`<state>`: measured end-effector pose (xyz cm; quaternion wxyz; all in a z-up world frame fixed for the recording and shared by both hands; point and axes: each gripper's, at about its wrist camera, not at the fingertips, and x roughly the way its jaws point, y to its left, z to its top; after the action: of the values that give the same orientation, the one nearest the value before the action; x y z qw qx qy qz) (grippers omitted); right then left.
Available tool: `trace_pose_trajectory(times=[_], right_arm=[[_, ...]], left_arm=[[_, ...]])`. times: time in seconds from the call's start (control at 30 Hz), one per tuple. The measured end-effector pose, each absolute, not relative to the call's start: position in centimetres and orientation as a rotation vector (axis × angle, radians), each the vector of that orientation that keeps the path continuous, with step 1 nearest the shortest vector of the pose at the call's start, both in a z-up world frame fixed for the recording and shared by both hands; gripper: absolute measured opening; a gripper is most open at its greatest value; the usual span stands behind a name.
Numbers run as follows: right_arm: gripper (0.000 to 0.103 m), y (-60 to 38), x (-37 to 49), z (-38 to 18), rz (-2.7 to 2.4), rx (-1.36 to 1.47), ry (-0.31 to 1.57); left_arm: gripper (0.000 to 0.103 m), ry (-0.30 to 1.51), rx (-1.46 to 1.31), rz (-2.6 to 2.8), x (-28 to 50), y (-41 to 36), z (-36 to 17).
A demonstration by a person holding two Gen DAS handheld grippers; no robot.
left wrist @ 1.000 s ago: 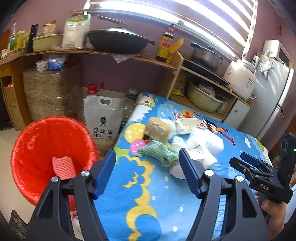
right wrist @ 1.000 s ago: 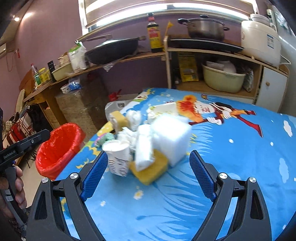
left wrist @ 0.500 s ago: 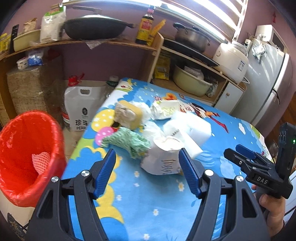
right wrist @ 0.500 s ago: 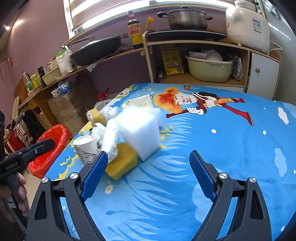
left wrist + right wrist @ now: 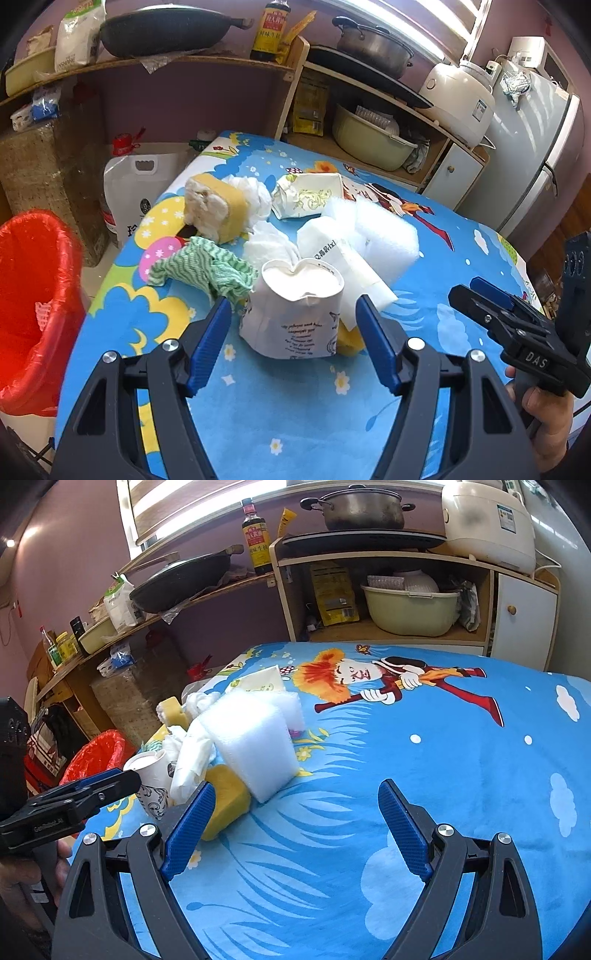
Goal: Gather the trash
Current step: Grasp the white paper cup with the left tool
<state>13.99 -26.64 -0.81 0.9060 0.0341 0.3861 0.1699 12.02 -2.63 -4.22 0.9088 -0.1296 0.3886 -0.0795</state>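
Observation:
A heap of trash lies on the blue cartoon tablecloth (image 5: 280,413): a crushed white paper cup (image 5: 295,314), a green striped rag (image 5: 207,267), white foam blocks (image 5: 384,236), a yellow sponge (image 5: 218,206), crumpled tissue (image 5: 269,243) and a folded paper box (image 5: 310,194). My left gripper (image 5: 293,314) is open, its blue fingers on either side of the cup, apart from it. My right gripper (image 5: 295,801) is open and empty, right of the heap, near a second yellow sponge (image 5: 225,801) and the foam (image 5: 255,742). A red-lined bin (image 5: 33,302) stands left of the table.
A white rice bag (image 5: 136,184) stands on the floor beyond the bin. Shelves behind the table hold a wok (image 5: 166,31), a sauce bottle (image 5: 271,29), a pot (image 5: 373,46), a rice cooker (image 5: 461,99) and a green basin (image 5: 369,140). A fridge (image 5: 535,158) stands at right.
My left gripper has swung from the bin toward the heap and closed in until its fingers flank the paper cup. My right gripper has drifted right, away from the heap. Both stay open.

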Motion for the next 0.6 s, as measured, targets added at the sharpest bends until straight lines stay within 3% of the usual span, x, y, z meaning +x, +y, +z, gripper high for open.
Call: trace_pose_trajectory(times=[0.33, 0.4, 0.6], right_arm=[[0.085, -26.3, 14.0, -0.8, 0.364, 0.071, 0.799], [0.085, -26.1, 14.0, -0.9, 0.368, 0.069, 0.800], [0.085, -25.2, 13.8, -0.8, 0.385, 0.060, 0.803]], left_arm=[[0.066, 0.835, -0.279, -0.167, 13.7, -3.0, -5.6], [0.059, 0.844, -0.270, -0.167, 14.0, -3.0, -5.8], [0.052, 0.834, -0.256, -0.166, 14.0, -2.8, -5.4]])
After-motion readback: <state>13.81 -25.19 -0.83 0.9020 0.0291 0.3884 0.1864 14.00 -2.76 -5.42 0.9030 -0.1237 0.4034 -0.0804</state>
